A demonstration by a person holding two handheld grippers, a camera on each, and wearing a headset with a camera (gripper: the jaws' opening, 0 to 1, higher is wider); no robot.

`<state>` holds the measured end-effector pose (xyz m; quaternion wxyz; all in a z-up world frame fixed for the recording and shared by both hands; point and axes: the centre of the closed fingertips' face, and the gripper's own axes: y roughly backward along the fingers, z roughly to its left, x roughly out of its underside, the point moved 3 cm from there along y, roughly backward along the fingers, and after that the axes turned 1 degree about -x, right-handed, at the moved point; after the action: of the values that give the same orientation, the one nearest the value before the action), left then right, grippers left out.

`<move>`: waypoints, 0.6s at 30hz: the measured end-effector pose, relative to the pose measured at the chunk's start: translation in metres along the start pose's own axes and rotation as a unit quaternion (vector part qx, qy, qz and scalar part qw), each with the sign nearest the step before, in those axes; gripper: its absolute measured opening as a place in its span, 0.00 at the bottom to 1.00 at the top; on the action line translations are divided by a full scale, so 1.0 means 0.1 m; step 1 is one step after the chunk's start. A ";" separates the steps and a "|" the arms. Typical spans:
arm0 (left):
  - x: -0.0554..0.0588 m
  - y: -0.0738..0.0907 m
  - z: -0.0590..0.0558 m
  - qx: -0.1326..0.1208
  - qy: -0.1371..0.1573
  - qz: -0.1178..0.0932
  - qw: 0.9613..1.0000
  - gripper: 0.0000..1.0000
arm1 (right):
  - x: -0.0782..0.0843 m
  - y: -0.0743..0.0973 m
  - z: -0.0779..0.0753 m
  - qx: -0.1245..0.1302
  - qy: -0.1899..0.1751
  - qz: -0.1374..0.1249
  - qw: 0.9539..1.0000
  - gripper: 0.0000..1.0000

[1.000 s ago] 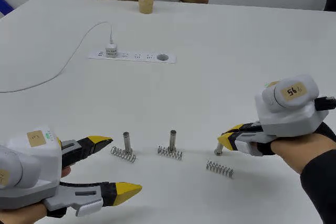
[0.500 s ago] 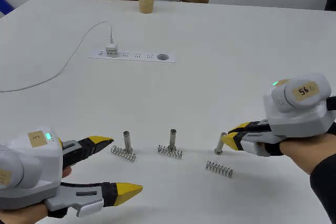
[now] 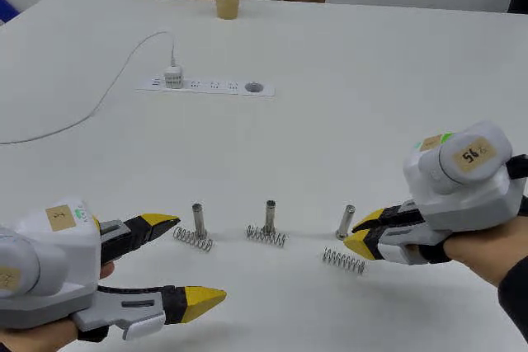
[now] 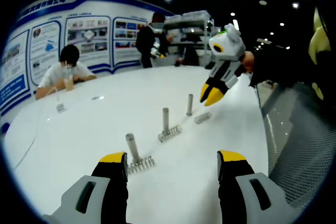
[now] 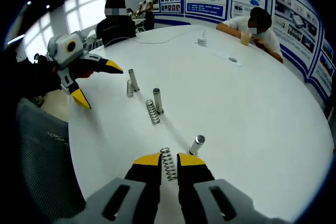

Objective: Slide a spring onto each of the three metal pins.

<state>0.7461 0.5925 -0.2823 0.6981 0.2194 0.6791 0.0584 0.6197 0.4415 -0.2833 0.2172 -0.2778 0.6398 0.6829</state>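
Wide bare white tabletop (image 3: pixel 346 96) beyond the row, plenty of room. Three short steel pins (image 3: pixel 269 218) stand upright. Three coiled wire springs (image 3: pixel 266 237) lie flat at their feet, long axes along the row. Left gripper (image 3: pixel 191 258) gapes wide, empty. Right gripper (image 3: pixel 353 235) is barely parted, empty, tips just beside the rightmost spring (image 3: pixel 343 260).

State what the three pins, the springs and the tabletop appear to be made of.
Pins: likely steel, smooth grey with a bright sheen along the shaft. Springs: thin coiled wire, probably steel, with silvery glints. Tabletop: white, smooth, softly reflective, maybe laminate or painted board; the look leaves it open.
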 end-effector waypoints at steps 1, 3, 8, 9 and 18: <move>0.00 0.00 0.00 0.000 0.000 0.000 1.000 0.71 | -0.01 -0.02 0.02 -0.004 0.007 0.004 1.000 0.12; 0.01 0.00 0.00 -0.001 0.001 0.000 1.000 0.71 | -0.02 -0.06 0.04 -0.010 0.017 0.010 1.000 0.12; 0.01 0.00 -0.01 -0.001 0.001 0.000 1.000 0.71 | -0.04 -0.15 0.05 -0.019 0.044 0.031 0.998 0.12; 0.01 0.00 -0.01 -0.001 0.001 0.000 1.000 0.71 | -0.03 -0.16 0.05 -0.021 0.047 0.036 0.998 0.12; 0.03 0.00 -0.02 -0.001 0.003 0.003 1.000 0.71 | 0.02 -0.30 0.07 -0.036 0.074 0.074 0.994 0.12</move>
<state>0.7448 0.5939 -0.2849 0.6961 0.2203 0.6805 0.0616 0.6369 0.4510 -0.3076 0.1079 -0.2869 0.6482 0.6971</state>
